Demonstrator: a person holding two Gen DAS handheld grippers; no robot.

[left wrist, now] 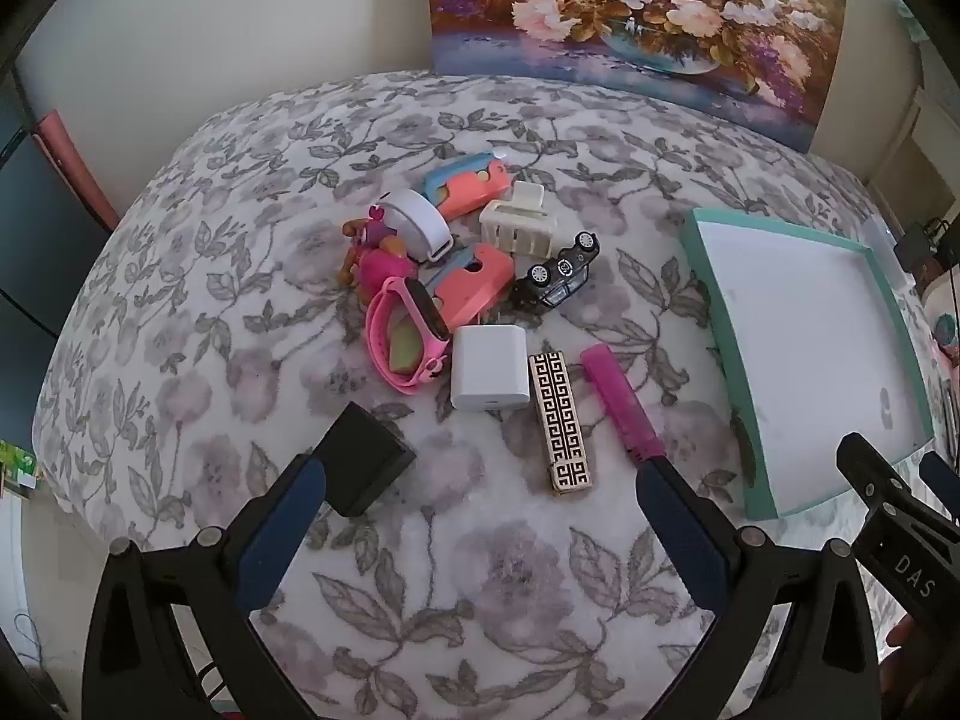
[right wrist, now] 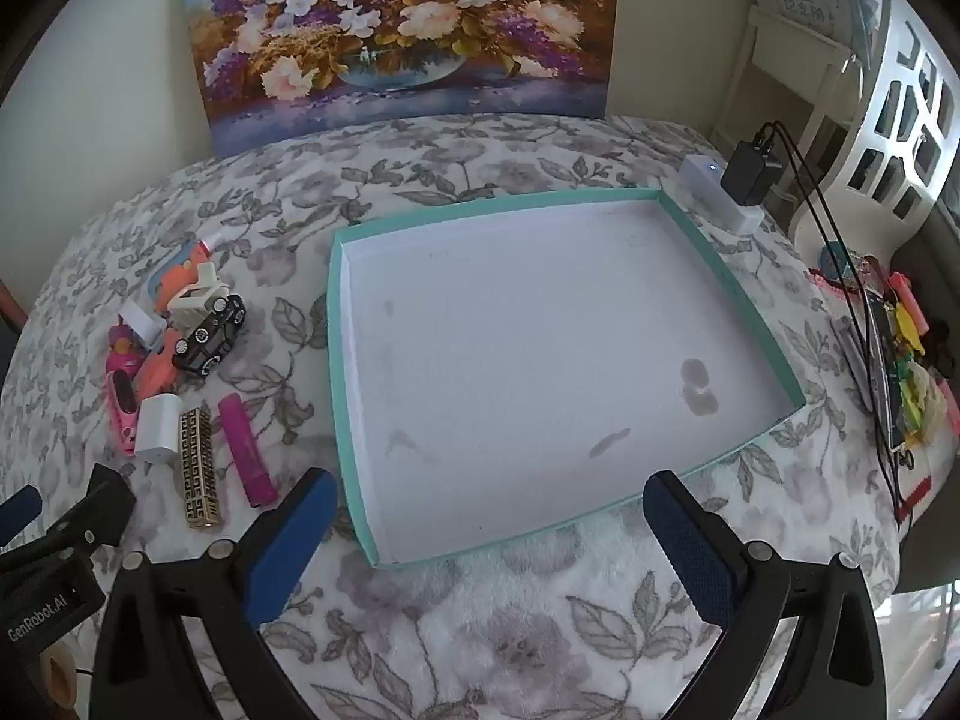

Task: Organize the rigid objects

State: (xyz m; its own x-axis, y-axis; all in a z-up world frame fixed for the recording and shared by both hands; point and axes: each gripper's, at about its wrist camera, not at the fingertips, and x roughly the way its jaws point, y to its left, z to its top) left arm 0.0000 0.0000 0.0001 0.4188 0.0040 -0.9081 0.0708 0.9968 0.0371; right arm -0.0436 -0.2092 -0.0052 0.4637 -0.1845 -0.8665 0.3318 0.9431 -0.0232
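A heap of small objects lies on the floral cloth: a white charger cube (left wrist: 489, 367), a black-and-gold patterned case (left wrist: 561, 423), a magenta marker (left wrist: 621, 402), a pink watch (left wrist: 408, 339), a black toy car (left wrist: 561, 273), a cream hair claw (left wrist: 517, 222), a black block (left wrist: 363, 459) and coral-blue cases (left wrist: 471, 183). My left gripper (left wrist: 480, 480) hangs open above the near side of the heap, holding nothing. My right gripper (right wrist: 489, 498) is open over the near rim of the teal tray (right wrist: 351, 396), which is empty.
A flower painting (right wrist: 402, 30) leans on the wall at the back. A white power strip with a black adapter (right wrist: 747, 177) and cable sits behind the tray. Clutter (right wrist: 900, 354) lines the right edge, and a pink toy figure (left wrist: 375, 252) sits in the heap.
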